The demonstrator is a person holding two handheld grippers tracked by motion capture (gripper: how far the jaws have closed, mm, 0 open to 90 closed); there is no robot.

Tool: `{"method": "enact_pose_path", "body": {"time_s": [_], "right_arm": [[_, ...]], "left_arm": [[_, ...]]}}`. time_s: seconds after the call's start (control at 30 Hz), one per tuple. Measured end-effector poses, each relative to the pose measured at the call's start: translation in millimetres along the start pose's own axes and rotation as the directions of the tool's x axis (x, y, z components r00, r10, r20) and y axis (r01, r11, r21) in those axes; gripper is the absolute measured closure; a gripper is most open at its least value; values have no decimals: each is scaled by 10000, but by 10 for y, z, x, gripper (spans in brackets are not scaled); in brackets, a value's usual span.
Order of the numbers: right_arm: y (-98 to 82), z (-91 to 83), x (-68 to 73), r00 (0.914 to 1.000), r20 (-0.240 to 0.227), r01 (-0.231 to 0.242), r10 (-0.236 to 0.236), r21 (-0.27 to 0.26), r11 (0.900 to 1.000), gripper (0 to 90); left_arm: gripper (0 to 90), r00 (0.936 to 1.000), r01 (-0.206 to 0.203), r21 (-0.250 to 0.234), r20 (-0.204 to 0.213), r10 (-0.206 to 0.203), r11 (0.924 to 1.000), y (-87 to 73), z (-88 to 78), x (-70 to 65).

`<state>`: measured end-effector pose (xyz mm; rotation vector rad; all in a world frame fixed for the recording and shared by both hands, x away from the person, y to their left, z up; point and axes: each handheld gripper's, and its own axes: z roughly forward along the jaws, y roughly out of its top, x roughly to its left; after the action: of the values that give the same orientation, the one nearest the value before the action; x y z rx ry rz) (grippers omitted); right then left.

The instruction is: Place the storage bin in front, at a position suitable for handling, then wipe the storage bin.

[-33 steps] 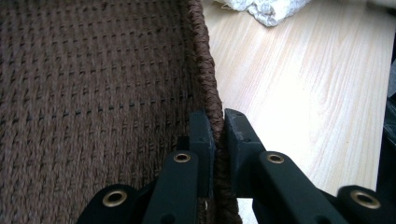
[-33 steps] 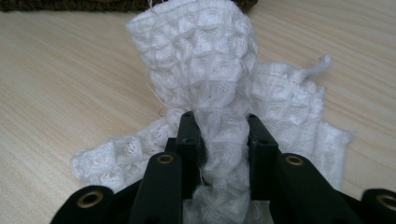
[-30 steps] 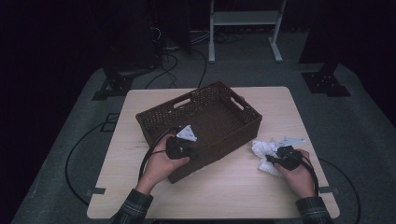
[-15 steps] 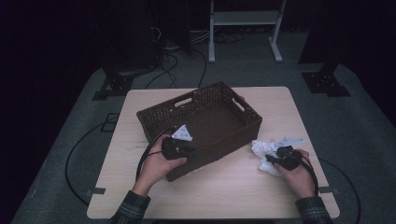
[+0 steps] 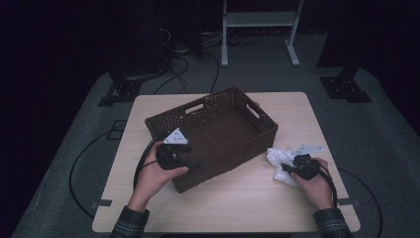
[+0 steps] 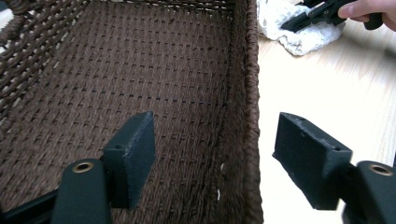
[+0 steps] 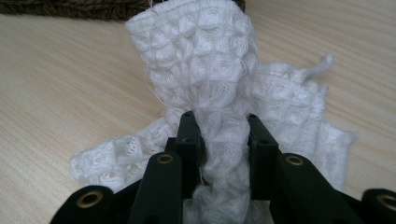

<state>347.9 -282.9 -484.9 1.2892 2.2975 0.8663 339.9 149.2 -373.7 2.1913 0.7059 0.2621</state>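
A dark brown woven basket (image 5: 225, 163) stands in the middle of the table. My left gripper (image 5: 184, 152) is at its near left corner. In the left gripper view its jaws (image 6: 215, 154) have just been opening and stand wide apart, astride the basket's side wall (image 6: 250, 93), with neither pad touching it. A crumpled white knitted cloth (image 5: 276, 158) lies on the table right of the basket. My right gripper (image 5: 289, 167) is shut on a fold of this cloth (image 7: 201, 60), which bunches up between the pads (image 7: 223, 140).
The basket's inside (image 6: 140, 70) holds nothing that I can see. Bare wooden tabletop (image 5: 237, 203) lies in front of the basket. Black cables trail off the table's left (image 5: 141, 166) and right edges. Dark floor and stands surround the table.
My left hand has shifted a little to the left at the basket's near corner. The right hand and the cloth have stayed put.
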Motion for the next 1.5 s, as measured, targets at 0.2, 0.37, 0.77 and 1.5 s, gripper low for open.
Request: {"method": "enact_pose_path", "body": {"time_s": [0.2,0.37,0.77,1.5], "right_arm": [[0,1,-9,10000,-40,-13,13,1,10000,713],[6,2,-11,10000,-53,-41,41,55,10000,713],[21,12,-12,10000,-64,11,-11,72,10000,710],[40,25,-8,10000,-44,50,-49,115,9999,708]], "left_arm": [[255,9997,171,-221,-178,-175,9996,-45,-86,-40],[228,9990,331,-291,-305,-340,9990,-95,-131,-54],[194,9943,740,-752,-714,-793,9944,-316,-348,-78],[176,9790,1303,-897,-1457,-1424,9874,-785,-537,-112]]}}
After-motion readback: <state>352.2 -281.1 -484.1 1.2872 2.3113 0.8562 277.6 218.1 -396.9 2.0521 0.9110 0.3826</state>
